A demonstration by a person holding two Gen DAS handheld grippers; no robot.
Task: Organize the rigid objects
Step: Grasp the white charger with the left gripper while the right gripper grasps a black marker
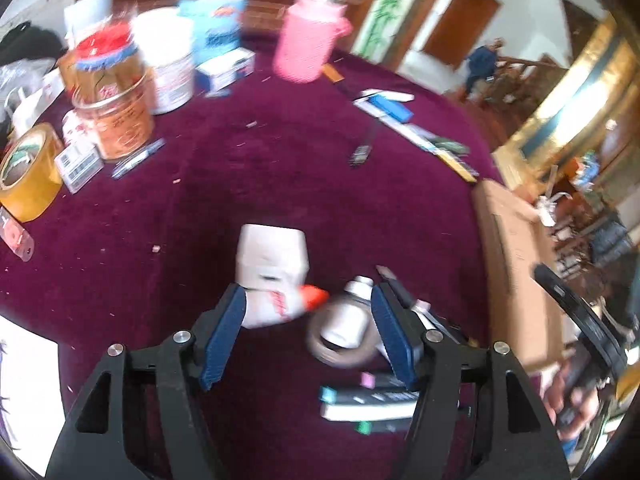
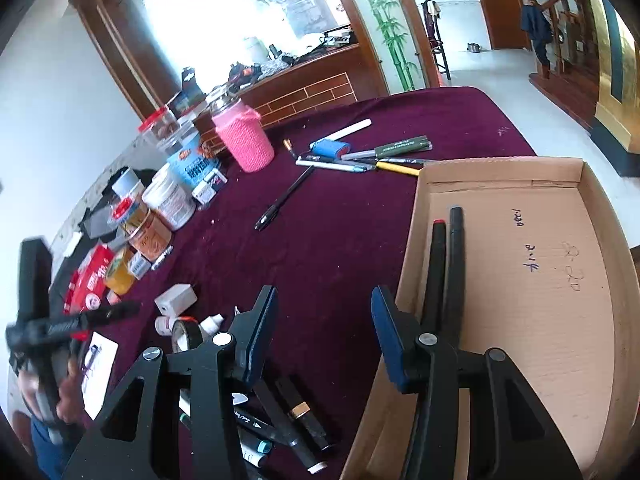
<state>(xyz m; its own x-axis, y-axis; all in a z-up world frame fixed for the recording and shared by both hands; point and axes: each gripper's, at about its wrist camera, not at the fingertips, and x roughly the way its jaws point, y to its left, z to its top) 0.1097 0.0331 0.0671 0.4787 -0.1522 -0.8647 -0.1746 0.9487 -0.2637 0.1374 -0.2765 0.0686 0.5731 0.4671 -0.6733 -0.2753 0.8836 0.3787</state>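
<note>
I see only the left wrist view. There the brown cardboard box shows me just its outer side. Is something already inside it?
Observer: Yes. Two black markers lie side by side along the left wall of the brown cardboard box. One of them has a red end.
Operator: Does the right tool hold something?
Observer: No. The right tool is open and empty, over the dark purple cloth, just beside that left wall.
Operator: What else is on the box floor?
Observer: Only some handwriting, as far as the floor shows.
</note>
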